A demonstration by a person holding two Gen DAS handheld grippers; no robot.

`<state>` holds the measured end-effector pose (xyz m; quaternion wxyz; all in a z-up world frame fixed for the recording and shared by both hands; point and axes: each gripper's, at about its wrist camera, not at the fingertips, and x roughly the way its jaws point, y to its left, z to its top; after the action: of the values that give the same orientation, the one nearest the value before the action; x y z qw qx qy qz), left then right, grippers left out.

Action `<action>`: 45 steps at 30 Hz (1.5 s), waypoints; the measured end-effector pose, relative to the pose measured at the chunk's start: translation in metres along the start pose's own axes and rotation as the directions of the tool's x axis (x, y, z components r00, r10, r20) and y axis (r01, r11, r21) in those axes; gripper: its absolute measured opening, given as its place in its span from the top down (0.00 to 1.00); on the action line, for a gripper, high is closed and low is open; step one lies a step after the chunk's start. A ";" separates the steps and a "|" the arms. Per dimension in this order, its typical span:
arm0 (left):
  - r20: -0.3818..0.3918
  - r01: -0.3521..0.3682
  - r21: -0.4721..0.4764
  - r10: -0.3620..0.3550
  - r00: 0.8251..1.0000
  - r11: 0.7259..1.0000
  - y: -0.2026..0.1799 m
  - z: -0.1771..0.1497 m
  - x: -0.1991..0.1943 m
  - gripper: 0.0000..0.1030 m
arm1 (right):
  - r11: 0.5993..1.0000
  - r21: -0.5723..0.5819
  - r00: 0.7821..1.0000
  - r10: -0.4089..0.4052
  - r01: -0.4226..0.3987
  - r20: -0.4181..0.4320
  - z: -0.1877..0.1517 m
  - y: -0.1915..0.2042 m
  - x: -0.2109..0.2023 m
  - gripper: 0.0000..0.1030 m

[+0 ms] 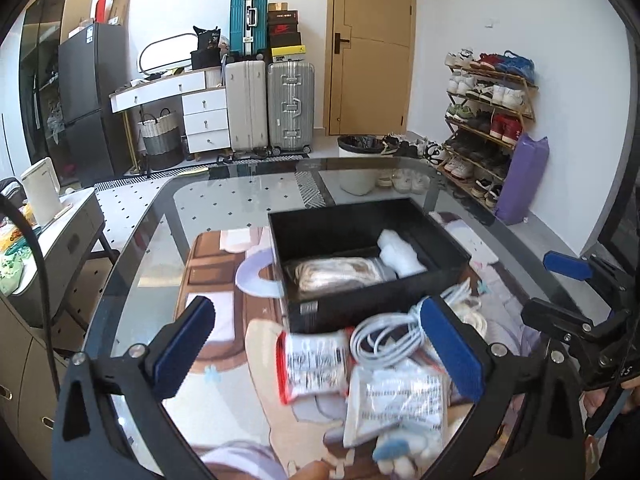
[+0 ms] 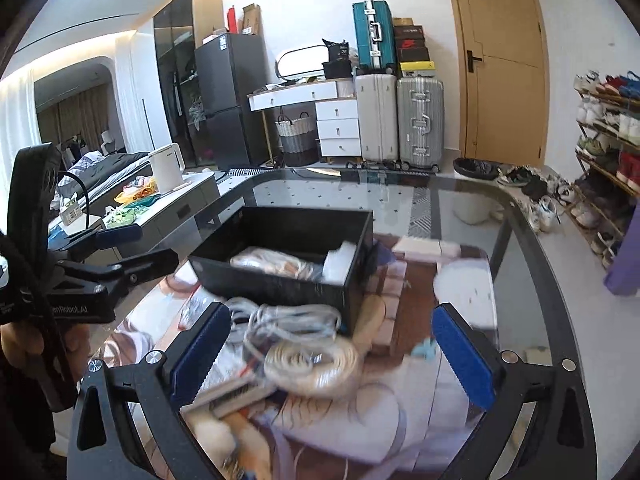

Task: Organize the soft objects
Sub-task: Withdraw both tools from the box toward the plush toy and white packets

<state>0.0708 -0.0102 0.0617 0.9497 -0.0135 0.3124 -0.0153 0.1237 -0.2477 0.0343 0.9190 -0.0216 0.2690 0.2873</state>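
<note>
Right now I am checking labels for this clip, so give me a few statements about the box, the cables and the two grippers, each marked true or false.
1. The black box already holds items. True.
2. The left gripper is clamped on a cable. False: its jaws stand wide apart, holding nothing.
3. A coiled white cable lies outside the box, in front of it. True.
4. The right gripper is shut. False: it is open above the cream coiled cable.
5. The box stands on the floor. False: it sits on the glass table.
</note>
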 end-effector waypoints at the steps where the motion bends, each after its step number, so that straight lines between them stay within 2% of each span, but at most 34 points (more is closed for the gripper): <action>1: -0.004 -0.007 -0.002 0.007 1.000 1.000 0.000 -0.002 -0.001 0.00 | 1.000 0.010 1.000 0.006 -0.006 -0.010 -0.007 0.000 -0.002 0.01; 5: -0.017 0.005 -0.010 -0.005 1.000 1.000 0.002 -0.013 -0.003 0.00 | 0.999 0.045 0.999 -0.010 0.012 -0.050 -0.026 0.001 0.000 0.01; 8: -0.026 -0.015 -0.001 0.015 1.000 1.000 0.005 -0.019 -0.003 0.00 | 0.998 0.056 0.998 -0.016 0.020 -0.062 -0.035 0.002 -0.002 0.01; 14: -0.055 -0.008 0.001 0.008 0.998 1.000 0.014 -0.032 -0.001 0.00 | 0.997 0.074 0.998 -0.025 0.029 -0.064 -0.041 0.003 -0.009 0.01; 19: -0.090 0.016 0.008 -0.015 0.996 1.000 0.011 -0.043 0.002 0.00 | 0.997 0.073 0.995 -0.007 0.015 -0.103 -0.047 0.008 -0.002 0.01; 33: -0.133 0.071 0.043 -0.064 0.989 0.997 0.002 -0.055 0.004 0.00 | 0.997 0.015 0.976 0.076 -0.075 -0.202 -0.071 0.056 0.025 0.01; 37: -0.133 0.082 0.039 -0.076 0.988 0.996 0.008 -0.053 0.007 0.00 | 0.995 0.028 0.972 0.096 -0.092 -0.214 -0.072 0.069 0.030 0.01; 45: -0.140 0.127 0.025 -0.122 0.983 0.992 0.021 -0.045 0.018 0.00 | 0.997 0.062 0.975 0.055 -0.043 -0.215 -0.076 0.093 0.043 0.01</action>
<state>0.0595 0.0093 0.0142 0.9231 -0.0161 0.3756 -0.0806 0.0662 -0.1627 -0.0414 0.8772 -0.0201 0.3760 0.2980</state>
